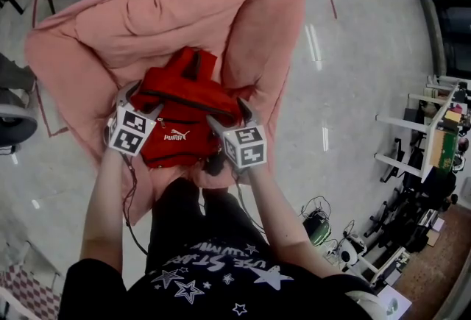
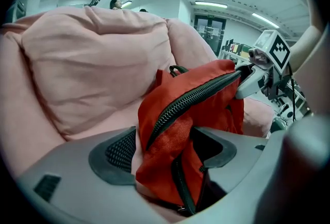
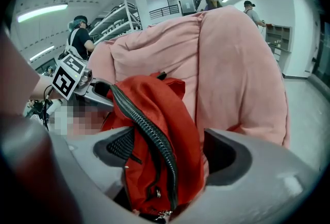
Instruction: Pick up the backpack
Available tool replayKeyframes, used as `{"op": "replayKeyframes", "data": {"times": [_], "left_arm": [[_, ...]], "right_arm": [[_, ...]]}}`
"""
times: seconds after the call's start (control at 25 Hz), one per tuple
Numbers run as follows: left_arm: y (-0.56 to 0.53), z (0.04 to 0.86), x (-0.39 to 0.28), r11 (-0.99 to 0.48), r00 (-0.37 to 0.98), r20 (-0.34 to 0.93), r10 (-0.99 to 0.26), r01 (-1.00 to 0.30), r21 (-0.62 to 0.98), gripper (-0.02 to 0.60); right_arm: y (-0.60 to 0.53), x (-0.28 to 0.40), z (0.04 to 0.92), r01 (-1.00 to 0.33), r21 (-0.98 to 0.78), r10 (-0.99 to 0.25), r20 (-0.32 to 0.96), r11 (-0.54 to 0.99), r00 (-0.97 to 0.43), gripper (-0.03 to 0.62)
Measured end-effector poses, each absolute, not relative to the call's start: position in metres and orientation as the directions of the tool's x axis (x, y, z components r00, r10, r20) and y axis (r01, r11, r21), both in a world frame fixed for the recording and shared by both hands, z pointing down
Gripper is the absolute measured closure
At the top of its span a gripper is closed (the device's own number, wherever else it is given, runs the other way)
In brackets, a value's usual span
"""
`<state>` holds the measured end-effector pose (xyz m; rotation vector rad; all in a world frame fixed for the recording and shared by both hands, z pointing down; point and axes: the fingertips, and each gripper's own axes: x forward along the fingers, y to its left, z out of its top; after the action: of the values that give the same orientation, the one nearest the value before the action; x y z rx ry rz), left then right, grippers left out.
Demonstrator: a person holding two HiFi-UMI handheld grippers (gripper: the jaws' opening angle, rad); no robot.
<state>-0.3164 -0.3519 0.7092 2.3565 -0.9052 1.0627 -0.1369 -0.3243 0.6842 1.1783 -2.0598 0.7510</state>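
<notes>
Looked steeply down from the head, close over the pink chair (image 1: 184,17) and the red backpack (image 1: 184,116) on its seat. Rode the left gripper (image 1: 143,99), low behind its fingers (image 2: 77,166), faced the chair back across the backpack. Rode the right gripper (image 1: 232,114) likewise, very near. Shared backpack and chair in all three views; caught the opposite gripper at the inner edge of each gripper view.

You work under bright ceiling strips (image 2: 211,4); glare streaks the floor (image 1: 316,43); gripper views warp and darken at edges
</notes>
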Motion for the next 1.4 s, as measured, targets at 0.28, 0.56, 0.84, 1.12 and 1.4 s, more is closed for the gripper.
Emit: {"op": "replayKeyframes", "data": {"times": [0.28, 0.56, 0.84, 1.12, 1.4], "left_arm": [[-0.356, 0.727, -0.309, -0.696, 0.481, 0.829, -0.284, -0.698, 0.167, 0.255], [-0.347, 0.708, -0.304, -0.664, 0.531, 0.787, -0.315, -0.716, 0.217, 0.467], [-0.328, 0.663, -0.31, -0.543, 0.6, 0.664, -0.446, -0.772, 0.332, 0.563], [-0.288, 0.597, -0.302, -0.389, 0.672, 0.472, -0.571, -0.728, 0.565, 0.565], [-0.248, 0.554, -0.309, -0.338, 0.606, 0.443, -0.66, -0.767, 0.546, 0.566]], "right_arm": [[-0.324, -0.137, 0.698, -0.881, -0.136, -0.495, 0.784, 0.454, -0.375, 0.267], [-0.32, -0.136, 0.694, -0.884, -0.139, -0.49, 0.789, 0.447, -0.372, 0.52], [-0.292, -0.144, 0.666, -0.862, -0.226, -0.487, 0.747, 0.453, -0.452, 0.572], [-0.262, -0.133, 0.619, -0.806, -0.332, -0.493, 0.657, 0.49, -0.57, 0.577], [-0.24, -0.141, 0.588, -0.736, -0.367, -0.46, 0.599, 0.569, -0.655, 0.58]]}}
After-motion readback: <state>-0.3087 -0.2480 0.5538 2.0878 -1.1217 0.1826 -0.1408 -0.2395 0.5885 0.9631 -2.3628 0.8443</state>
